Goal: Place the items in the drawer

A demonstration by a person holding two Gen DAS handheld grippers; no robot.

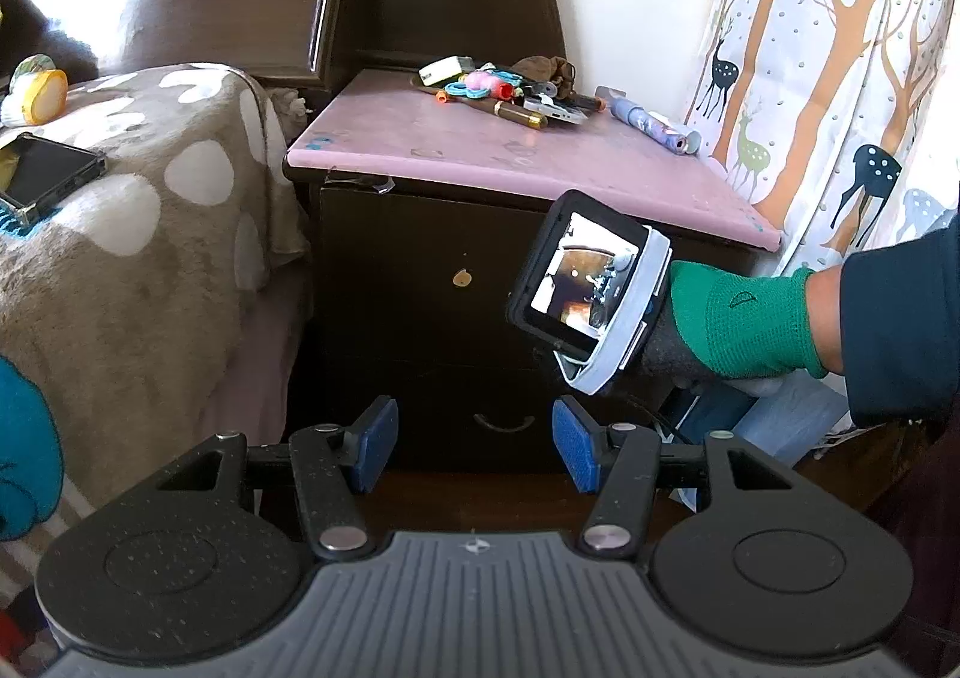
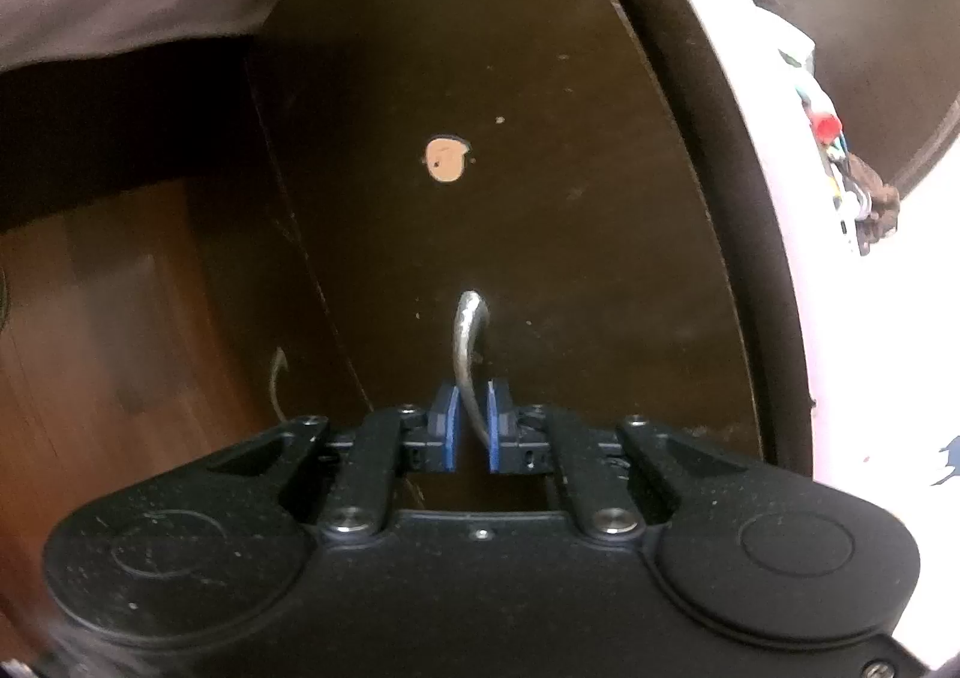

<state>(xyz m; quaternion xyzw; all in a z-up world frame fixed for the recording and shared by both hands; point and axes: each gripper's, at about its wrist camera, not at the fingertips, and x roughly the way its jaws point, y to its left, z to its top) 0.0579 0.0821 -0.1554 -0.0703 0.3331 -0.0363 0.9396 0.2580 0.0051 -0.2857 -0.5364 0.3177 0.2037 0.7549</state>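
Note:
A dark wooden nightstand (image 1: 420,270) with a pink top (image 1: 480,144) stands beside the bed. Several small items (image 1: 504,93) lie at the back of the top: pens, a white box, a brown pouch, a purple tube (image 1: 648,126). My right gripper (image 2: 471,426), turned sideways, is shut on the metal handle (image 2: 468,342) of the upper drawer (image 2: 480,168); its back with the screen shows in the left wrist view (image 1: 588,288), held by a green-gloved hand. My left gripper (image 1: 474,444) is open and empty, low before the lower drawer handle (image 1: 503,425).
A bed with a spotted beige blanket (image 1: 138,234) is at the left, with a phone (image 1: 48,174) on it. A curtain with deer print (image 1: 840,78) hangs at the right. Wooden floor (image 2: 120,318) lies below.

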